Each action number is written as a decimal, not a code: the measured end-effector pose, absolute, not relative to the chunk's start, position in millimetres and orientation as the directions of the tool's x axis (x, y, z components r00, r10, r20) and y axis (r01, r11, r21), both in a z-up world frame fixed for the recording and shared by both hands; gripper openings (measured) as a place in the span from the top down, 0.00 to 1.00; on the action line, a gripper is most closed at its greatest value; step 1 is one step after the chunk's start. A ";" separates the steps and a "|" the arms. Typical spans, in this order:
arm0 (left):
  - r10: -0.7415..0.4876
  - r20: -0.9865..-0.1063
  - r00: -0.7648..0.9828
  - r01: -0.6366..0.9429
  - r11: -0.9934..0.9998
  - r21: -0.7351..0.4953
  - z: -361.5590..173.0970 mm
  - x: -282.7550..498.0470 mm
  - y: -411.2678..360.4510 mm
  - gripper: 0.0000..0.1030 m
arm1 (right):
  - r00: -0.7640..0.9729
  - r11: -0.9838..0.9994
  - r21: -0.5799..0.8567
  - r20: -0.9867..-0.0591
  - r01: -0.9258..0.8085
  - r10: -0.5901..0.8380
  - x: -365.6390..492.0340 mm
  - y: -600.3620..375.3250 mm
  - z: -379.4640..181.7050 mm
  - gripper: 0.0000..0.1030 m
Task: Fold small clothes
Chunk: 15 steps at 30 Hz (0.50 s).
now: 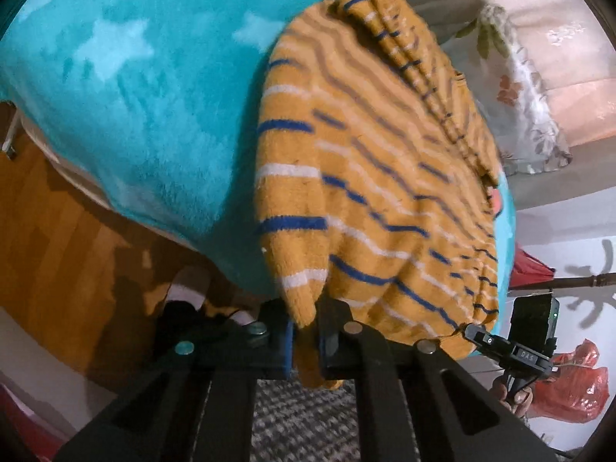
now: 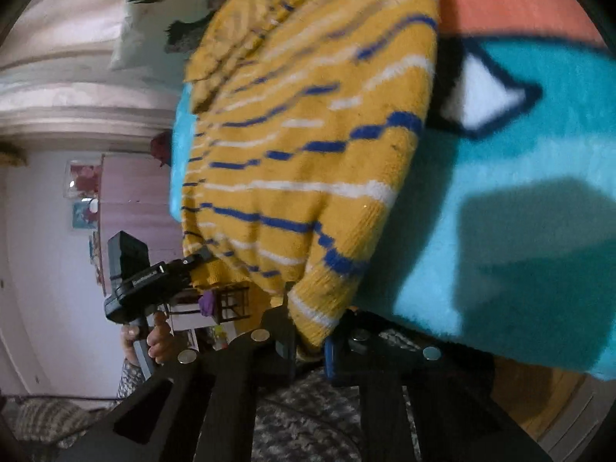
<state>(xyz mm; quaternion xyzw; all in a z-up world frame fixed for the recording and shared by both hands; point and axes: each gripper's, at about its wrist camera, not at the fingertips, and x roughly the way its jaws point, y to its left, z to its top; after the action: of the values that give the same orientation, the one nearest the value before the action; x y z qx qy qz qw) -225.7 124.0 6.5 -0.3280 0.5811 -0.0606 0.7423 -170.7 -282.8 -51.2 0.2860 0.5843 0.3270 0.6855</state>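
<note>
Mustard-yellow knitted sweater with blue and white stripes (image 1: 369, 177) lay on the teal fleece blanket (image 1: 127, 88), filling mid-frame. My left tongs (image 1: 306, 340) and right tongs (image 2: 310, 340) each pinched a hem corner at bottom centre. Next, I judged, both corners needed lifting together over the body.

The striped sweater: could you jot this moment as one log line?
item: yellow striped sweater | left claw: shut on its corner | right claw: shut on other corner | surface: teal blanket | fold: not yet made
</note>
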 end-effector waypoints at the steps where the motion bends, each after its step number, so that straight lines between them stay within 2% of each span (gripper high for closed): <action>1: -0.479 -0.812 0.332 -0.282 0.772 -0.570 14.1 -223.7 126.6 0.93 | 0.120 0.596 0.793 -0.584 -0.129 0.803 -169.6 -287.6 -40.6 0.90; 6: -0.510 -0.753 0.416 -0.238 0.738 -0.631 43.9 -179.6 138.2 0.93 | 0.266 0.528 0.836 -0.480 -0.150 0.836 -140.8 -318.1 -3.2 0.90; 9: -0.482 -0.743 0.464 -0.205 0.758 -0.620 51.6 -133.6 136.3 0.93 | 0.373 0.546 0.832 -0.478 -0.096 0.795 -102.2 -333.2 -2.0 0.87; 11: -0.432 -0.767 0.475 -0.229 0.781 -0.581 47.9 -101.3 135.6 0.93 | 0.421 0.563 0.826 -0.504 -0.020 0.754 -75.0 -339.8 -12.5 0.87; 13: -0.395 -0.793 0.464 -0.252 0.799 -0.546 45.2 -79.1 136.2 0.92 | 0.450 0.625 0.779 -0.575 0.048 0.683 -58.6 -341.9 -18.8 0.73; 14: -0.394 -0.796 0.459 -0.260 0.798 -0.544 46.9 -73.6 137.6 0.91 | 0.460 0.651 0.756 -0.602 0.065 0.653 -56.6 -342.1 -16.9 0.69; 15: -0.410 -0.788 0.459 -0.254 0.790 -0.559 49.5 -72.1 140.1 0.82 | 0.467 0.653 0.755 -0.601 0.064 0.649 -57.6 -343.1 -12.4 0.63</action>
<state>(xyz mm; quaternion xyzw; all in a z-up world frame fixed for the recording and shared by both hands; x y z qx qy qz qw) -72.1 140.1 49.5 -0.3206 0.5177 -0.0493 0.7917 -57.6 -343.1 -12.4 0.3710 0.4801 0.1896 0.7719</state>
